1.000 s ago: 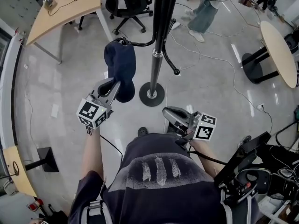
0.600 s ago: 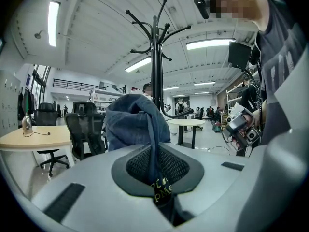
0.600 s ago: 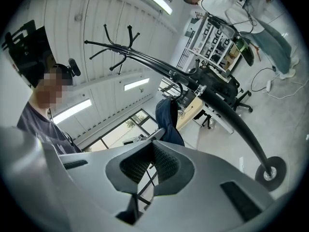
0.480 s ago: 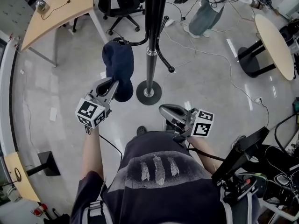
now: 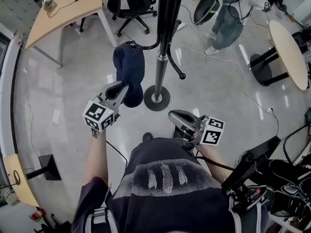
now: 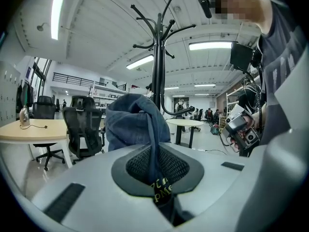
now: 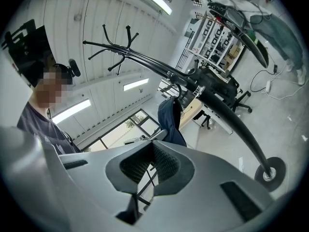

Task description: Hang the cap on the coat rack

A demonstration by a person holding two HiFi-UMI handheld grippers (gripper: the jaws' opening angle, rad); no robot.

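Note:
A dark blue cap [image 5: 129,71] hangs with its top at the tip of a curved hook [image 5: 146,46] on the black coat rack [image 5: 164,42]. My left gripper [image 5: 123,88] is below the cap, shut on its lower edge. In the left gripper view the blue fabric [image 6: 136,123] runs down between the pads of the left gripper [image 6: 157,167], with the coat rack [image 6: 157,66] behind it. My right gripper [image 5: 171,115] is held low near the person's body, shut and holding nothing. In the right gripper view the right gripper [image 7: 152,164] points at the cap [image 7: 170,118] and the rack pole [image 7: 227,114].
The rack's round base [image 5: 157,99] stands on the glossy floor just ahead. A wooden desk [image 5: 63,6] and an office chair [image 5: 131,4] are at the back left. A round table [image 5: 290,52] is at the right, with cables [image 5: 252,98] on the floor. A person [image 5: 228,18] stands behind.
My left gripper keeps its hold on the cap at the hook, and both have hardly shifted. The right gripper stays put. The person in the background has moved to the right.

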